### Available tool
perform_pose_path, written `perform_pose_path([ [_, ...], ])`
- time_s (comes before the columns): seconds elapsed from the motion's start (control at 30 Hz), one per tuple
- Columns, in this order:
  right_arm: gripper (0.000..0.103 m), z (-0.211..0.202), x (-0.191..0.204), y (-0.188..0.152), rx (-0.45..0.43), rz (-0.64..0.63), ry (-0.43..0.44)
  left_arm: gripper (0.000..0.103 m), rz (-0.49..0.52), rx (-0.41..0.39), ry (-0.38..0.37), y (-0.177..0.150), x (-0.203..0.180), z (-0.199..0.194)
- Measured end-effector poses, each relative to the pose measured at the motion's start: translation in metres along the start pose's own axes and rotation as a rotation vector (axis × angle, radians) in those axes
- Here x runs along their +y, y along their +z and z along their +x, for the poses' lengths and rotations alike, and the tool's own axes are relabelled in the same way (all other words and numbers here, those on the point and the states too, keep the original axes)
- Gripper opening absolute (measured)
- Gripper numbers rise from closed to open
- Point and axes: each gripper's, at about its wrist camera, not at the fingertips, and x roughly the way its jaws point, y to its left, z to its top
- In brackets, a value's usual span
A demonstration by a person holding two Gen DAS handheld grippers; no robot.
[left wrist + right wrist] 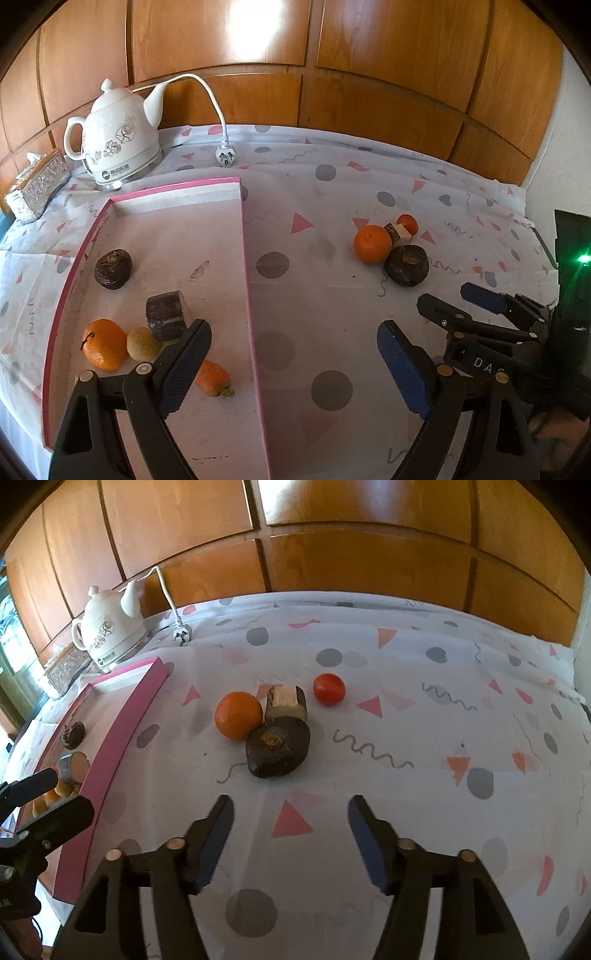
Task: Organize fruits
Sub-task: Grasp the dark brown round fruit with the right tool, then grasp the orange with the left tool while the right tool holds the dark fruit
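left wrist: left gripper (291,365) jaws wide apart, empty, straddling the pink tray (245,258) right wall; carrot piece (212,378) inside, long axis slanting, leafy end toward camera | right wrist: right gripper (290,843) jaws apart, empty, right of tray; dark fruit (277,751) nearest, stem scar up — centre jaws over it before closing.
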Motion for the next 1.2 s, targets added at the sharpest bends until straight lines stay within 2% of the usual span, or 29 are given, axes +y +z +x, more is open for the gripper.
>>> perform_pose_path([
  [0.37, 0.071, 0.033, 0.014, 0.021, 0.006, -0.102, -0.031, 0.092, 0.003, 0.007, -0.007, 0.005, -0.006, 0.008],
  [0.4, 0.069, 0.037, 0.016, 0.024, 0.010, -0.114, -0.036, 0.092, 0.001, 0.008, -0.009, 0.006, -0.006, 0.008],
  [0.47, 0.049, 0.042, 0.017, 0.025, 0.010, -0.127, -0.039, 0.092, 0.002, 0.006, -0.010, 0.007, -0.007, 0.009],
  [0.5, 0.046, 0.044, 0.016, 0.026, 0.012, -0.123, -0.038, 0.092, 0.005, 0.005, -0.012, 0.008, -0.008, 0.009],
  [0.7, 0.045, 0.037, -0.001, 0.020, 0.007, -0.063, -0.027, 0.092, 0.024, 0.000, -0.026, 0.017, -0.019, 0.018],
  [0.9, 0.045, 0.029, -0.031, 0.013, -0.012, 0.009, -0.118, 0.090, 0.031, 0.000, -0.058, 0.031, -0.035, 0.033],
  [1.07, 0.045, 0.028, -0.044, 0.011, -0.016, 0.055, -0.102, 0.075, 0.042, 0.027, -0.078, 0.044, -0.050, 0.056],
  [1.2, 0.045, 0.028, -0.044, 0.010, -0.020, 0.053, -0.103, 0.068, 0.048, 0.042, -0.090, 0.049, -0.056, 0.070],
])
